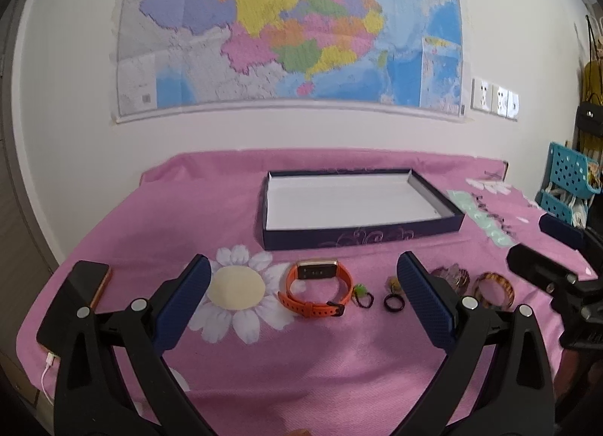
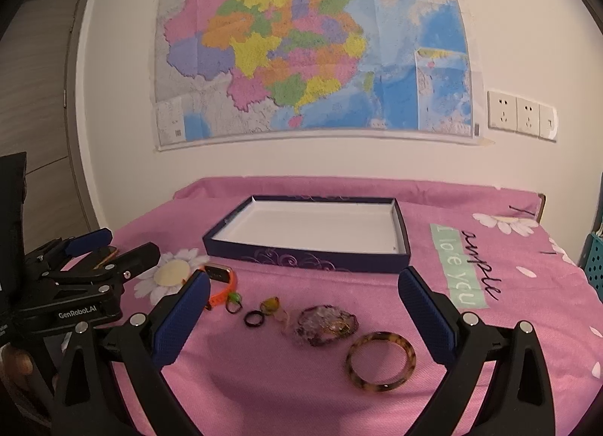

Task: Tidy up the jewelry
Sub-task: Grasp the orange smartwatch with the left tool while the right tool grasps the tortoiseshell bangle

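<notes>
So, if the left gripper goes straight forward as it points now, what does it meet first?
Probably the orange watch, lying on the pink cloth between the open fingers of the left gripper. Behind it stands the box. Depth is unclear.

Left wrist view: the right finger [image 1: 426,296] covers part of the purple bracelet [image 1: 454,277] and the small yellowish piece [image 1: 393,282]; phone [image 1: 88,285] partly behind the left finger; wall map [image 1: 286,25] cut by the top edge. Right wrist view: orange watch [image 2: 222,285] half hidden by a finger [image 2: 181,319]; small ring pieces [image 2: 271,306] too blurred to identify; blue basket [image 2: 594,259] cropped at right.
</notes>
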Available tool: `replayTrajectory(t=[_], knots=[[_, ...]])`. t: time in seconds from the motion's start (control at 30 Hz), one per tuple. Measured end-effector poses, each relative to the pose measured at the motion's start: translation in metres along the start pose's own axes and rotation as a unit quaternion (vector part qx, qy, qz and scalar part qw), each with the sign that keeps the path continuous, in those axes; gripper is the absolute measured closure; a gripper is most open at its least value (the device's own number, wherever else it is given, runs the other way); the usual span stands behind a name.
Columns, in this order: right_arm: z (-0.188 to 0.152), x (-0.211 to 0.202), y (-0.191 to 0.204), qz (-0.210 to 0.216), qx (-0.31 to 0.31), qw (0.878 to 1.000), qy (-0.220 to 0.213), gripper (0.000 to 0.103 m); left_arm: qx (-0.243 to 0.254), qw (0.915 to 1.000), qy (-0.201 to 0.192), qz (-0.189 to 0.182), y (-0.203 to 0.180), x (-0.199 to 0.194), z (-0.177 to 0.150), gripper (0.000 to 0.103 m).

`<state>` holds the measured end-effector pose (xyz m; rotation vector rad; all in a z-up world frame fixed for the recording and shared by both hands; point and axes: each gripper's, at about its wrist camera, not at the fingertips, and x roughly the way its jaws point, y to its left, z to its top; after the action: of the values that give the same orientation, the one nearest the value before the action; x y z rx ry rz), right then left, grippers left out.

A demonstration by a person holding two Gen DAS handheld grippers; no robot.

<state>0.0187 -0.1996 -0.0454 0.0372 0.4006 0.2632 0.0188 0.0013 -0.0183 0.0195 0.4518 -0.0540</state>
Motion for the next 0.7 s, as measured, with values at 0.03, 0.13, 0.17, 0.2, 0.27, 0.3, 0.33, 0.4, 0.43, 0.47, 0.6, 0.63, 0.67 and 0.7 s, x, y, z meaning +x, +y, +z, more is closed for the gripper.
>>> replayTrajectory(t=[0.03, 0.13, 0.17, 0.2, 0.27, 0.3, 0.33, 0.4, 0.43, 0.47, 0.6, 0.63, 0.67, 0.7], knots=[[-0.001, 0.002, -0.003, -0.003, 0.002, 1.0, 0.007, 0.006, 0.002, 1.0, 0.009, -0.002, 0.001, 0.005, 0.0, 0.006], [-0.004, 0.012, -0.02, -0.016, 0.015, 0.999, 0.035, 0.006, 0.003, 0.9992, 0.04, -0.009, 0.007, 0.022, -0.001, 0.006], [-0.005, 0.015, -0.025, -0.021, 0.018, 0.999, 0.043, 0.006, 0.001, 0.9988, 0.047, -0.012, 0.009, 0.027, -0.001, 0.006], [-0.007, 0.018, -0.032, -0.028, 0.02, 0.998, 0.055, 0.006, 0.001, 0.9983, 0.057, -0.015, 0.012, 0.032, -0.001, 0.006], [-0.011, 0.023, -0.043, -0.038, 0.023, 0.996, 0.073, 0.007, 0.005, 0.9976, 0.066, -0.021, 0.015, 0.041, -0.002, 0.006], [-0.013, 0.027, -0.05, -0.045, 0.023, 0.995, 0.088, 0.008, 0.007, 0.9972, 0.071, -0.02, 0.017, 0.045, -0.001, 0.006], [-0.015, 0.03, -0.055, -0.046, 0.024, 0.994, 0.096, 0.011, 0.009, 0.9969, 0.076, -0.021, 0.019, 0.049, 0.0, 0.006], [-0.019, 0.039, -0.064, -0.048, 0.025, 0.991, 0.125, 0.016, 0.012, 0.9957, 0.09, -0.021, 0.022, 0.059, 0.001, 0.006], [-0.021, 0.042, -0.067, -0.048, 0.023, 0.99, 0.134, 0.022, 0.011, 0.9951, 0.096, -0.02, 0.024, 0.064, 0.002, 0.007], [-0.023, 0.044, -0.069, -0.047, 0.021, 0.989, 0.142, 0.027, 0.014, 0.9941, 0.105, -0.021, 0.025, 0.07, 0.003, 0.008], [-0.029, 0.058, -0.076, -0.037, 0.005, 0.984, 0.177, 0.043, 0.031, 0.9902, 0.132, -0.032, 0.026, 0.087, 0.006, 0.019], [-0.03, 0.06, -0.077, -0.035, 0.004, 0.983, 0.181, 0.045, 0.036, 0.9891, 0.139, -0.034, 0.026, 0.092, 0.006, 0.021], [-0.03, 0.063, -0.078, -0.036, 0.001, 0.982, 0.186, 0.05, 0.04, 0.9882, 0.144, -0.035, 0.025, 0.094, 0.006, 0.025], [-0.031, 0.065, -0.078, -0.034, -0.003, 0.981, 0.191, 0.052, 0.047, 0.9863, 0.154, -0.038, 0.023, 0.1, 0.005, 0.028]])
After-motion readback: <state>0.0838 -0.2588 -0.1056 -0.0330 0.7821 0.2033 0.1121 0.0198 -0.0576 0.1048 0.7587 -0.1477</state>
